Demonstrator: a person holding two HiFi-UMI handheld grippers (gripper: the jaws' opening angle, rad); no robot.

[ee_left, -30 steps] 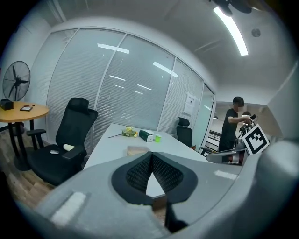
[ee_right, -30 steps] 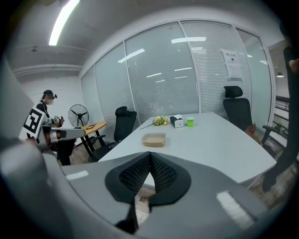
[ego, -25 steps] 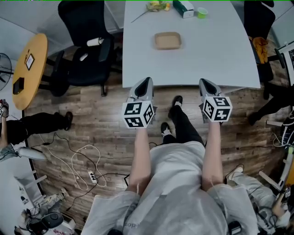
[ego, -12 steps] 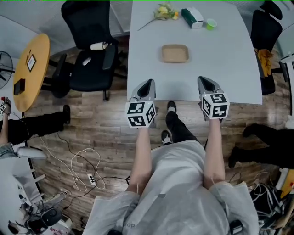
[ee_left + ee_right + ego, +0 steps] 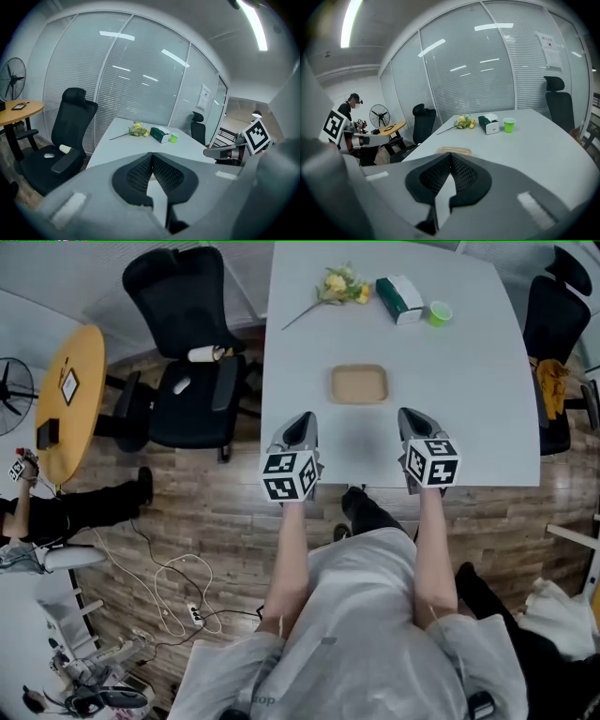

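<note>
Left gripper [image 5: 299,420] and right gripper [image 5: 409,416] — both jaws pinched together, empty, over the table [image 5: 469,381] edge. Tray [image 5: 359,384] just ahead between them — mostly hidden behind jaws in gripper views.

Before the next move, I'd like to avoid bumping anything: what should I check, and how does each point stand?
1. The left gripper is empty: ok, jaws together, nothing between them.
2. The right gripper is empty: ok, jaws together, nothing between them.
3. The tan tray is in clear sight: ok, it lies on the table ahead, between the two grippers and apart from both.
4. Room around the tray: ok, the flowers, box and green cup sit at the far end, apart from it.
5. Gap between grippers and tabletop: cannot tell.
</note>
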